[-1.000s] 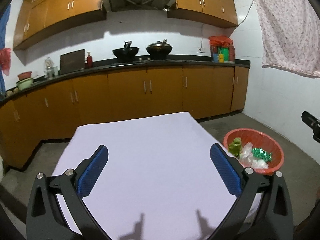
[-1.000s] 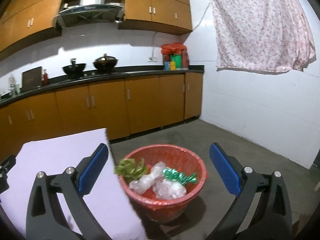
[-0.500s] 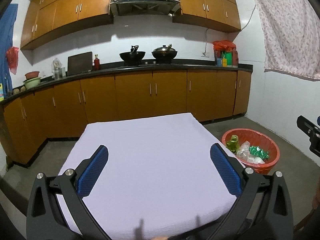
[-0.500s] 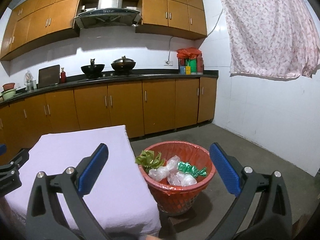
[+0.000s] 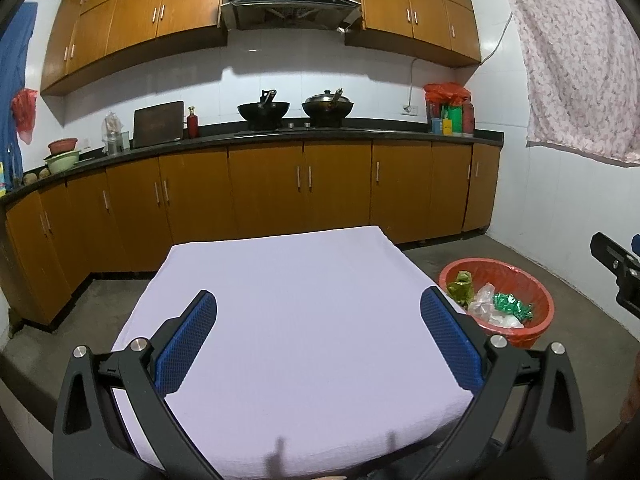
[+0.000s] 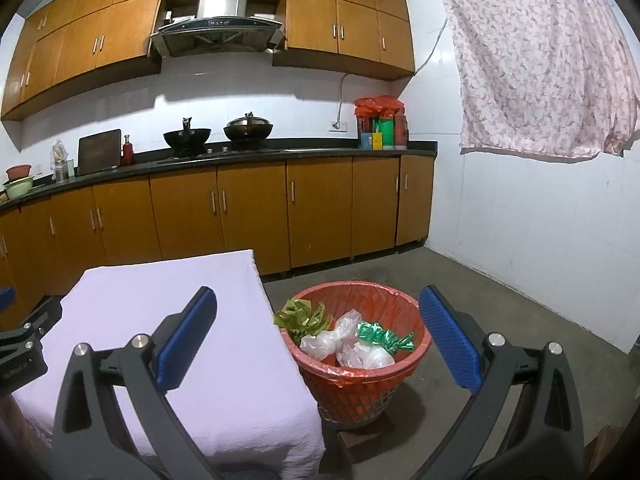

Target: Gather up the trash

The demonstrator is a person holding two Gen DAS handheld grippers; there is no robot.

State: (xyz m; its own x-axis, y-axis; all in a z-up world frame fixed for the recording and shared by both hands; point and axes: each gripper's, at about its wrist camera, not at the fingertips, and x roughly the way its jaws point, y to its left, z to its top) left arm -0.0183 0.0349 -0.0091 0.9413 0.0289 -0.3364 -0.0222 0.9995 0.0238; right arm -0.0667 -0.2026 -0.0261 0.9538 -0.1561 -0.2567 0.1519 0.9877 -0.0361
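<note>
A red waste basket with a red liner stands on the floor right of the table; it also shows in the left wrist view. Inside lie a green leafy wrapper, clear plastic bags and a shiny green wrapper. My left gripper is open and empty above the bare lilac tablecloth. My right gripper is open and empty, held above and in front of the basket, beside the table's right edge.
Brown kitchen cabinets with a black counter run along the back wall, carrying two woks and jars. A white tiled wall with a hanging floral cloth is at the right. Grey concrete floor surrounds the basket.
Both grippers have pulled back and risen, so table and basket look smaller and farther. Both stayed open and empty.
</note>
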